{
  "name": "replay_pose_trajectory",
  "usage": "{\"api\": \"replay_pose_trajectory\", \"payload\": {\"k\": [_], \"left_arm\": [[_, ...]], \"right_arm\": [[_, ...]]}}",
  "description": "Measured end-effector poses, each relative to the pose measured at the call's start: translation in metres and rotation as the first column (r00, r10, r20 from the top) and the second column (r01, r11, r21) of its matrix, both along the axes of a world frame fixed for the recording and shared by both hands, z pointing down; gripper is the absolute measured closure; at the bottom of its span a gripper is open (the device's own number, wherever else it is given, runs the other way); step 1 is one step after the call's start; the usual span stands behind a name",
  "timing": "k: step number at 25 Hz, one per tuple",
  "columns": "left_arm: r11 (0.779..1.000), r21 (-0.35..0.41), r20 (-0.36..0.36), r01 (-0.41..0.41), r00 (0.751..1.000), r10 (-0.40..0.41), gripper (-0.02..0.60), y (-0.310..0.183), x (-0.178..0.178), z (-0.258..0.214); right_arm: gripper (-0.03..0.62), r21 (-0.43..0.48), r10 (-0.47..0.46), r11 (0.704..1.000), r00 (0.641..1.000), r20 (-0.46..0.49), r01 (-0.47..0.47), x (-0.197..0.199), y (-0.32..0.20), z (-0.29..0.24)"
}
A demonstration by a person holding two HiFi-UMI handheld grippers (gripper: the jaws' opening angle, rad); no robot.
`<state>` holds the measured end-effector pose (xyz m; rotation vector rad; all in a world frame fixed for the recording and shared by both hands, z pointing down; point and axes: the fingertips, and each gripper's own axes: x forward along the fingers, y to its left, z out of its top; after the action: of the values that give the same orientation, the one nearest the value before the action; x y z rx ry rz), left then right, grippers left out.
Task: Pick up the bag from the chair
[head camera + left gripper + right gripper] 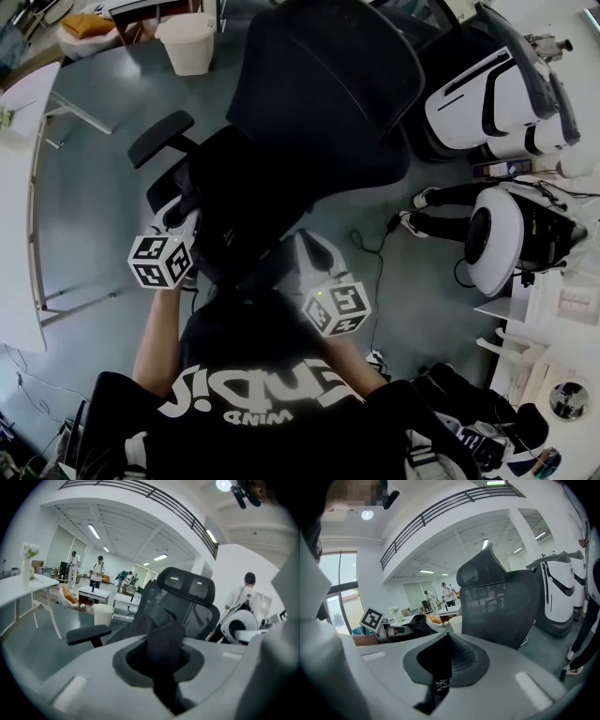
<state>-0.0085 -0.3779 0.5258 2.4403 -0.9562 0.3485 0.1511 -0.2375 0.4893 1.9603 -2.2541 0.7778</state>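
Note:
The black bag [232, 220] hangs low in front of the black mesh office chair [328, 84], between my two grippers. On the bag's left side, my left gripper [190, 217] is shut on a fold of black bag fabric [161, 639], which stands up between its jaws in the left gripper view. My right gripper [300, 246] is shut on the bag's right side; a black strap with a small white logo [442, 684] runs through its jaws. Whether the bag still touches the seat is hidden.
The chair's armrest [159, 138] sticks out at left. A white bin [187, 42] stands behind it, and a white table [19, 187] runs along the left edge. White machines [497, 94] and a person's legs [441, 211] are at right; a cable [380, 253] lies on the floor.

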Motion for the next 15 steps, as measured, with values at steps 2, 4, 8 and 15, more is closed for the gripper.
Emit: {"api": "replay_pose_trajectory", "payload": {"k": [2, 4, 8, 15], "left_arm": [[1.000, 0.012, -0.009, 0.003, 1.000, -0.003, 0.531, 0.003, 0.000, -0.008], [1.000, 0.019, -0.023, 0.021, 1.000, -0.021, 0.532, 0.005, -0.002, -0.016], [0.998, 0.038, -0.041, 0.043, 0.998, -0.041, 0.532, 0.014, -0.001, -0.039], [0.995, 0.073, -0.057, 0.070, 0.996, -0.066, 0.532, 0.047, -0.011, -0.074]], "right_arm": [[0.595, 0.004, -0.005, 1.000, 1.000, -0.002, 0.005, -0.001, 0.002, -0.001], [0.594, 0.008, -0.008, 1.000, 1.000, -0.002, 0.008, 0.000, 0.004, -0.004], [0.594, 0.021, -0.019, 1.000, 1.000, 0.001, 0.019, 0.008, 0.013, -0.011], [0.594, 0.056, -0.069, 0.996, 0.998, 0.005, 0.069, 0.007, 0.026, -0.019]]}}
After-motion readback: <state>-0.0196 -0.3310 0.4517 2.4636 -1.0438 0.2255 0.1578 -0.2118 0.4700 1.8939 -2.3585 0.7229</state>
